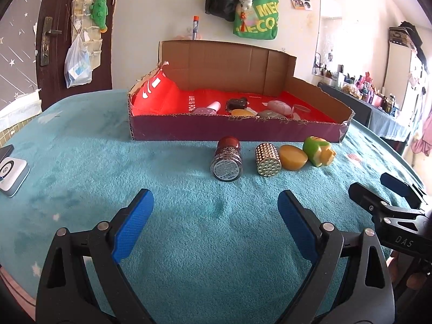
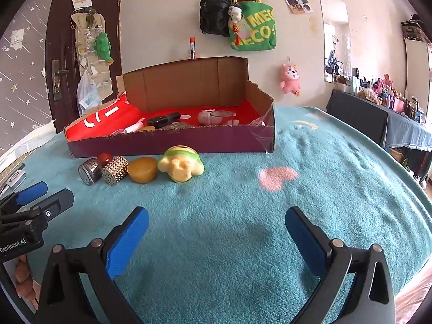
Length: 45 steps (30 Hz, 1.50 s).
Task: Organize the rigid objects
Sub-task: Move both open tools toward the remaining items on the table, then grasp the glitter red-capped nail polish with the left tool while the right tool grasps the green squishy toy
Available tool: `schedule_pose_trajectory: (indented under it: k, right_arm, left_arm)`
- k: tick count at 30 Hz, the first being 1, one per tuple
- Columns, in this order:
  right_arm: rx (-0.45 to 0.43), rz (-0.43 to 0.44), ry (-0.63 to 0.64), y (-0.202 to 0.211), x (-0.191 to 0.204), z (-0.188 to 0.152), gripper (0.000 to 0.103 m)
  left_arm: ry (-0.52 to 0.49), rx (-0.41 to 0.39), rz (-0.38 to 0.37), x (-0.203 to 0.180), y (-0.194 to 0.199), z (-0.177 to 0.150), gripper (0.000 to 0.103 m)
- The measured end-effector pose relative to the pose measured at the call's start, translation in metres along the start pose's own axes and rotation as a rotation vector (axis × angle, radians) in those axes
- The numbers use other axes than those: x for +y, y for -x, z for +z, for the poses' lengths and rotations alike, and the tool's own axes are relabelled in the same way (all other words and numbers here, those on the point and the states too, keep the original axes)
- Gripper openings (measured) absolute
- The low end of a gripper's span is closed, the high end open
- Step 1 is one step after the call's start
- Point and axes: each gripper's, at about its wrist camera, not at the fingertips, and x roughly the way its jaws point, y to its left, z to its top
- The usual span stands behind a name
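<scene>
Four loose items in a row on the teal blanket (image 1: 81, 162) just before the box (image 1: 235, 131): jar (image 1: 226, 162) on its side, studded gold cylinder (image 1: 267, 159), amber piece (image 1: 293, 157), green-and-yellow toy (image 1: 318, 151), all close together, likely staged for loading into the box beside the pieces already on its red liner. Left gripper (image 1: 216, 222) wide open and empty, hovering short of the jar and cylinder, aimed down at them; right gripper (image 2: 217, 239) equally wide and empty over bare blanket, off to the right of the toy (image 2: 181, 166), probably waiting its turn
</scene>
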Motion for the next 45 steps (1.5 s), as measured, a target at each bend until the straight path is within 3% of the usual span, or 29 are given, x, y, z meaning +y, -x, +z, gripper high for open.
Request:
schedule_pose_trajectory:
  k: [10, 16, 23, 33, 37, 41, 43, 45]
  right_arm:
    - [-0.017, -0.007, 0.012, 0.002, 0.001, 0.017, 0.103]
    - [0.002, -0.002, 0.013, -0.004, 0.0, 0.03, 0.103]
    - [0.094, 0.033, 0.015, -0.021, 0.002, 0.049, 0.103]
    - [0.241, 0.065, 0.017, -0.057, 0.008, 0.066, 0.099]
    - [0.311, 0.111, -0.007, -0.073, 0.007, 0.065, 0.092]
    - [0.336, 0.149, -0.009, -0.078, 0.008, 0.065, 0.089]
    - [0.34, 0.18, -0.011, -0.079, 0.009, 0.065, 0.082]
    - [0.342, 0.214, -0.015, -0.08, 0.01, 0.066, 0.074]
  left_arm:
    - [0.016, 0.007, 0.011, 0.003, -0.005, 0.015, 0.094]
    - [0.023, 0.06, -0.008, 0.005, -0.014, 0.027, 0.094]
    - [-0.004, 0.137, 0.014, 0.006, -0.032, 0.044, 0.094]
    - [-0.015, 0.262, -0.02, 0.01, -0.062, 0.055, 0.093]
    - [-0.034, 0.285, -0.045, 0.007, -0.069, 0.057, 0.07]
    - [-0.04, 0.305, -0.071, 0.004, -0.077, 0.059, 0.06]
    - [-0.053, 0.309, -0.085, 0.001, -0.08, 0.06, 0.044]
    - [-0.06, 0.31, -0.11, -0.001, -0.08, 0.06, 0.035]
